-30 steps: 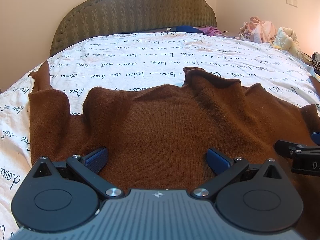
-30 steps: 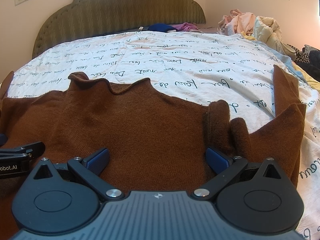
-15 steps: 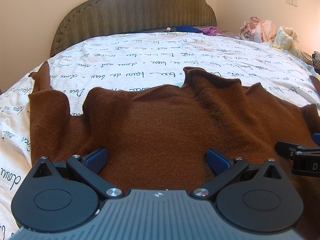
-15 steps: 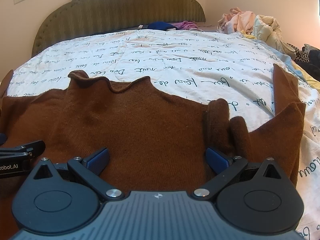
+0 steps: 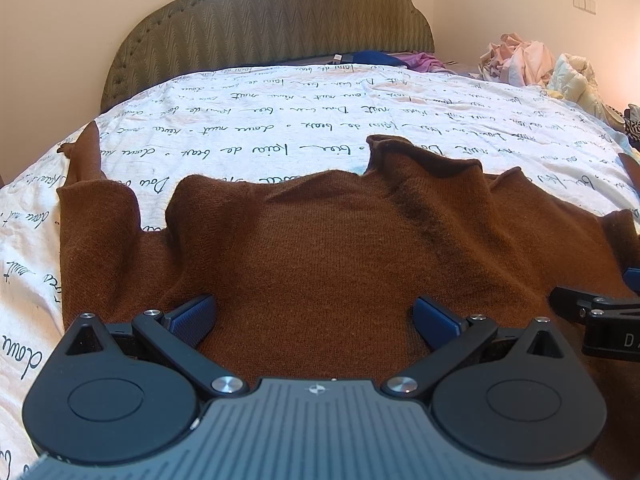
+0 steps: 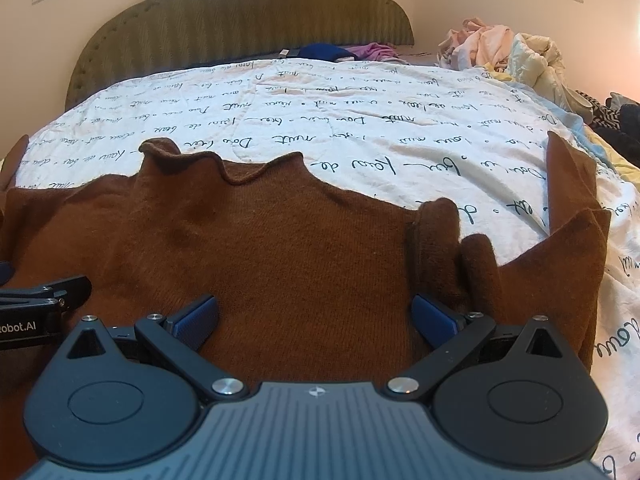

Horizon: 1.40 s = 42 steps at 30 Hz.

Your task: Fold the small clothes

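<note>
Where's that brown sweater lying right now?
The brown knitted sweater lies spread on the white script-printed bedspread, directly ahead of both open claws, collar toward the green headboard.

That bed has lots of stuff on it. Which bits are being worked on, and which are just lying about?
Part of the job:
brown sweater
left gripper, open
right gripper, open

Lying about:
pile of pale clothes
blue and purple garments
printed bedsheet

A plain rust-brown knitted sweater (image 5: pixel 340 248) was seen on a white bedspread (image 5: pixel 280 128) printed with lines of black cursive script. The headboard (image 5: pixel 276 20) was covered in olive-green fabric with a zigzag weave. Blue finger pads (image 6: pixel 196 322) were set on the black and grey gripper bodies. Pastel pink and pale yellow laundry (image 6: pixel 504 52) was piled against cream walls.
</note>
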Each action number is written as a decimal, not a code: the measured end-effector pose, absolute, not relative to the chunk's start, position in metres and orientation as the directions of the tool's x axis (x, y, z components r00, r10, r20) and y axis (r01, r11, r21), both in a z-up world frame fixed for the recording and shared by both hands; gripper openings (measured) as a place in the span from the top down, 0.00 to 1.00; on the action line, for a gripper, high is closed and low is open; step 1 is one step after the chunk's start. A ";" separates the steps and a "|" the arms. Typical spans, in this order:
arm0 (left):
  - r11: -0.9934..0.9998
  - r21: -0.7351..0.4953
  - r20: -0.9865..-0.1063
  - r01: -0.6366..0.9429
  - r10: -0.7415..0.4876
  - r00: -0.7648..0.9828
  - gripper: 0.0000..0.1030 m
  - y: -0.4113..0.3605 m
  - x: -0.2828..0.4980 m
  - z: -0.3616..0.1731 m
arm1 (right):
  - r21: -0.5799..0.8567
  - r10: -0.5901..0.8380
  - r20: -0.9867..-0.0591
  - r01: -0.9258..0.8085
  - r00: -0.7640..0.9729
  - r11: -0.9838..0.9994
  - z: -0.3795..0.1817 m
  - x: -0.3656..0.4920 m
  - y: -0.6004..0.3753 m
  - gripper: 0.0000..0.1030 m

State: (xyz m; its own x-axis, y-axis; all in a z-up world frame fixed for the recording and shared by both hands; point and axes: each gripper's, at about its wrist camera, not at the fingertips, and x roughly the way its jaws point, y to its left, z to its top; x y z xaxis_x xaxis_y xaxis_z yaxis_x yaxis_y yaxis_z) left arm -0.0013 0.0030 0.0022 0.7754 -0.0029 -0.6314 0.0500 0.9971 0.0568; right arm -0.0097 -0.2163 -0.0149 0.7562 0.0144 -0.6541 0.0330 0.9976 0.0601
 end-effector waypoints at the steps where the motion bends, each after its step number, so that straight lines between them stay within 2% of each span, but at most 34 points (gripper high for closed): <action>1: 0.997 0.051 -0.638 0.053 -0.009 0.770 0.00 0.001 -0.002 0.006 | 0.068 0.024 -0.660 0.028 0.751 0.997 -0.013 -0.008 -0.218 0.00; 6: 0.990 -0.102 -0.591 0.100 -0.141 0.794 0.00 -0.019 -0.015 0.037 | 0.098 0.088 -0.619 -0.035 0.780 0.995 0.007 -0.012 -0.244 0.00; 10: 0.965 -0.201 -0.633 0.166 -0.257 0.730 0.00 -0.050 -0.006 0.045 | 0.039 0.034 -0.568 -0.015 0.822 0.999 0.030 -0.006 -0.301 0.00; 13: 0.956 -0.197 -0.636 0.217 -0.293 0.714 0.00 -0.074 -0.005 0.043 | 0.038 -0.019 -0.555 0.048 0.831 0.998 0.044 0.010 -0.366 0.00; 16: 0.948 -0.207 -0.660 0.242 -0.318 0.681 0.00 -0.088 -0.002 0.033 | 0.082 -0.035 -0.592 0.104 0.805 0.991 0.048 0.037 -0.444 0.00; 20: 0.959 -0.185 -0.725 0.214 -0.280 0.629 0.00 -0.092 0.005 0.012 | 0.194 -0.017 -0.627 0.177 0.778 0.965 0.041 0.076 -0.532 0.00; 24: 0.964 -0.092 -0.708 0.248 -0.238 0.665 0.00 -0.096 -0.002 0.002 | 0.349 0.078 -0.644 0.201 0.761 0.915 0.024 0.109 -0.589 0.00; 25: 0.963 -0.062 -0.704 0.262 -0.228 0.673 0.00 -0.098 -0.005 0.001 | 0.364 0.098 -0.651 0.196 0.753 0.910 0.019 0.115 -0.595 0.03; 27: 0.960 -0.011 -0.690 0.281 -0.210 0.693 0.00 -0.103 -0.011 -0.003 | 0.388 0.117 -0.658 0.201 0.744 0.900 0.011 0.128 -0.604 0.24; 28: 0.960 -0.007 -0.681 0.281 -0.211 0.702 0.00 -0.103 -0.012 -0.005 | 0.402 0.117 -0.671 0.227 0.732 0.887 0.007 0.135 -0.611 0.47; 29: 0.961 -0.018 -0.676 0.276 -0.215 0.704 0.00 -0.101 -0.012 -0.005 | 0.417 0.113 -0.682 0.257 0.723 0.872 0.002 0.140 -0.616 0.50; 34: 0.961 -0.032 -0.662 0.274 -0.226 0.715 0.00 -0.100 -0.012 -0.005 | 0.457 0.118 -0.694 0.308 0.710 0.835 -0.014 0.155 -0.631 0.51; 36: 0.961 -0.030 -0.658 0.274 -0.226 0.718 0.00 -0.100 -0.012 -0.006 | 0.497 0.158 -0.686 0.299 0.711 0.815 -0.018 0.160 -0.633 0.68; 37: 0.961 -0.029 -0.657 0.274 -0.225 0.720 0.00 -0.100 -0.013 -0.006 | 0.508 0.160 -0.682 0.305 0.713 0.805 -0.020 0.162 -0.633 0.87; 38: 0.961 -0.029 -0.656 0.274 -0.225 0.721 0.00 -0.100 -0.012 -0.006 | 0.518 0.159 -0.677 0.311 0.719 0.797 -0.020 0.161 -0.632 0.96; 42: 0.960 -0.050 -0.650 0.275 -0.240 0.721 0.00 -0.097 -0.012 -0.006 | 0.570 0.177 -0.600 0.261 0.780 0.779 -0.005 0.142 -0.620 0.96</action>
